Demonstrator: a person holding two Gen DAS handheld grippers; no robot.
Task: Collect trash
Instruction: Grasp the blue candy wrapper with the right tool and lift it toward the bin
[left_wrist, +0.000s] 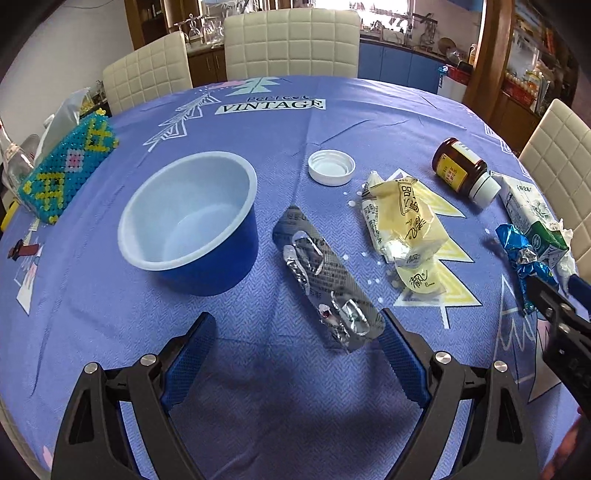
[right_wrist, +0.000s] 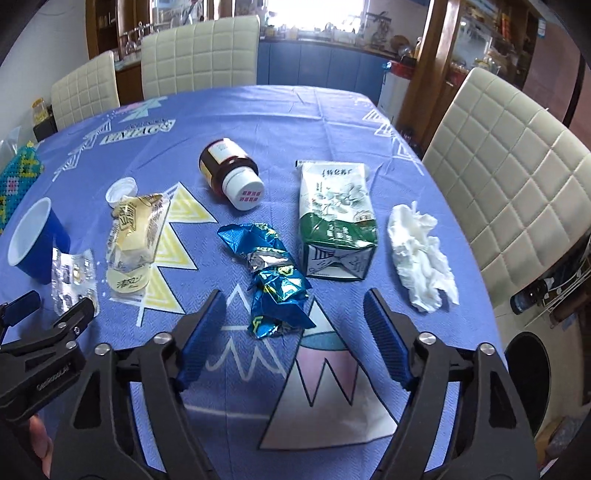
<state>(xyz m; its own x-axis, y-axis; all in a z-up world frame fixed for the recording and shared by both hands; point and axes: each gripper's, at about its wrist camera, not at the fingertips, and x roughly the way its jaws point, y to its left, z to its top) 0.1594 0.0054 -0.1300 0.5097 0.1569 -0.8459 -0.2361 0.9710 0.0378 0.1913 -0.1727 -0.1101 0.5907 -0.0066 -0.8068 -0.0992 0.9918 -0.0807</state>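
We work across the desk (left_wrist: 258, 424) from its left edge to its right. By the left edge lies a beaded tissue box (left_wrist: 66, 170), then a blue cup (left_wrist: 192, 225), empty and upright, likely the place for the trash. Next comes a spent foil blister pack (left_wrist: 325, 284); our left gripper (left_wrist: 295, 332) stands spread around its near end, one pad just beside the foil, not pressing it.

Further right lie a white cap (left_wrist: 331, 167), a yellow wrapper (left_wrist: 402, 221), a brown pill bottle (right_wrist: 231, 171) on its side, and a crumpled blue foil wrapper (right_wrist: 275, 273). Our right gripper (right_wrist: 295, 314) is spread on either side of that wrapper's near end, with clear gaps at both pads. Then come a green-and-white carton (right_wrist: 336, 221) and a crumpled tissue (right_wrist: 421, 254) near the right edge.

We judge that both grasps are only lined up and nothing is collected yet. Next, each gripper needs to drop a little and pinch its piece.

The left view looks into the cup; the right view alone shows the whole carton and tissue.
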